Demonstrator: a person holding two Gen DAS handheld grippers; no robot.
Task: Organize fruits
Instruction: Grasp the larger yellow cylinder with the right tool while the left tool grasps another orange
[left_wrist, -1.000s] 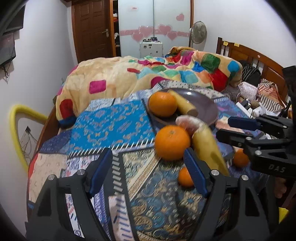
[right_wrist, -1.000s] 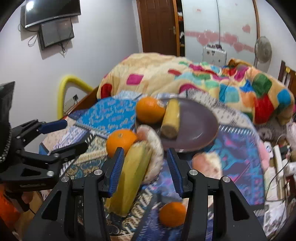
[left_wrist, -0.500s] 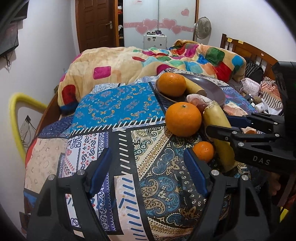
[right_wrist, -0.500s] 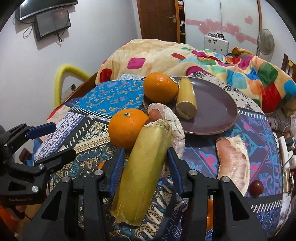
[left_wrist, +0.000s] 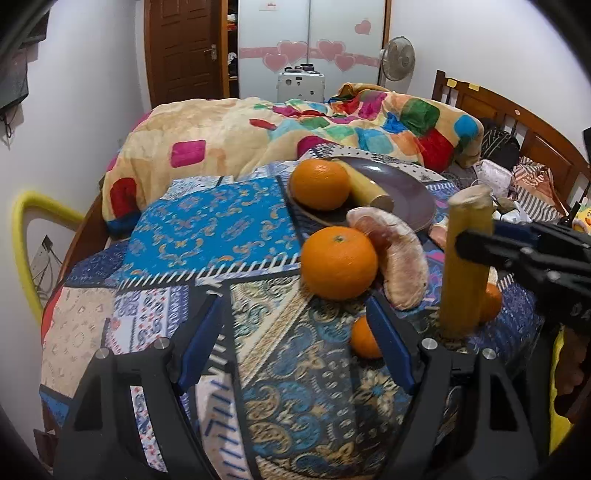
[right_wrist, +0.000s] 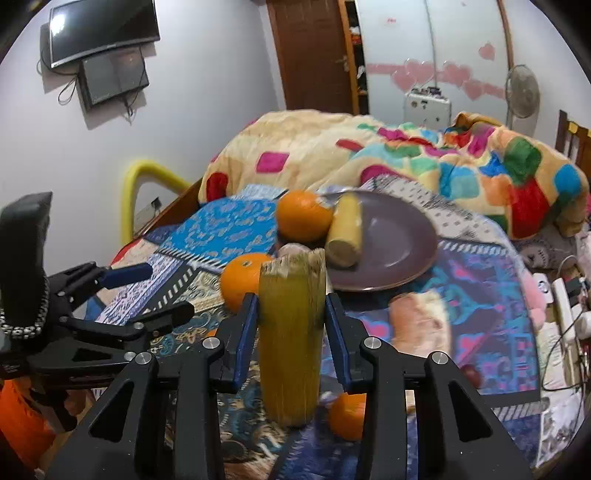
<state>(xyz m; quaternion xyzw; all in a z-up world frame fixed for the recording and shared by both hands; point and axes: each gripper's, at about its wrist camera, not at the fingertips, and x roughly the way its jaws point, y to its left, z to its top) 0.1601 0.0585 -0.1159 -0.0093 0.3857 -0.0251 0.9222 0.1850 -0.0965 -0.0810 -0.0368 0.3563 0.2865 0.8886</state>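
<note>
Just short of the purple plate (right_wrist: 406, 258), the right gripper (right_wrist: 290, 325) is closing on the upended corn cob (right_wrist: 290, 332), its long axis near vertical, while the left gripper (left_wrist: 295, 354) gapes empty.

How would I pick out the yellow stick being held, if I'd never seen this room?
Start at the round purple plate on the patterned cloth. Just in front of it, the right gripper is closing its blue fingers around a yellow cut sugarcane-like stick. Unlike its twin lying on the plate, this one stands upright.
</note>
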